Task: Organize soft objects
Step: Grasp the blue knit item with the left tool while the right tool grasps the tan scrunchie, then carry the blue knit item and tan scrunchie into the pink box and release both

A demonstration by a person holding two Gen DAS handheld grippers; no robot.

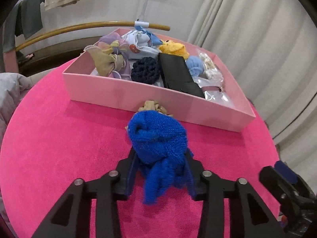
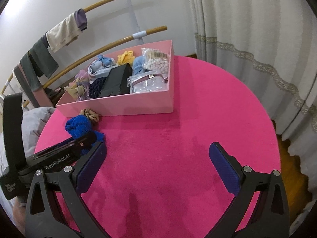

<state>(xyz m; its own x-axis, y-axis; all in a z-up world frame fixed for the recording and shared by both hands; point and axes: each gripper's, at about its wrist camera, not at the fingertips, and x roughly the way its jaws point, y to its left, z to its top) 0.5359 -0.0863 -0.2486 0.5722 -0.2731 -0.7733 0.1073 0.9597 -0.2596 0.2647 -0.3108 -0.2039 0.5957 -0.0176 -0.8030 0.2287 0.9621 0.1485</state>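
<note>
While the right gripper (image 2: 158, 164) hangs wide apart over bare pink tablecloth (image 2: 198, 119), the left gripper (image 1: 160, 158) is clamped on a blue knitted cloth (image 1: 158, 138) resting on the table. Just beyond it lies a beige scrunchie (image 1: 152, 106), touching the pink box (image 1: 138, 97). Farther back, the box holds scrunchies, a black case (image 1: 178, 75) and plastic bags.

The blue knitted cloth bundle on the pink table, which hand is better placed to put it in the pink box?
Left: its gripper already clamps the bundle; the right gripper hangs open over bare table.
</note>
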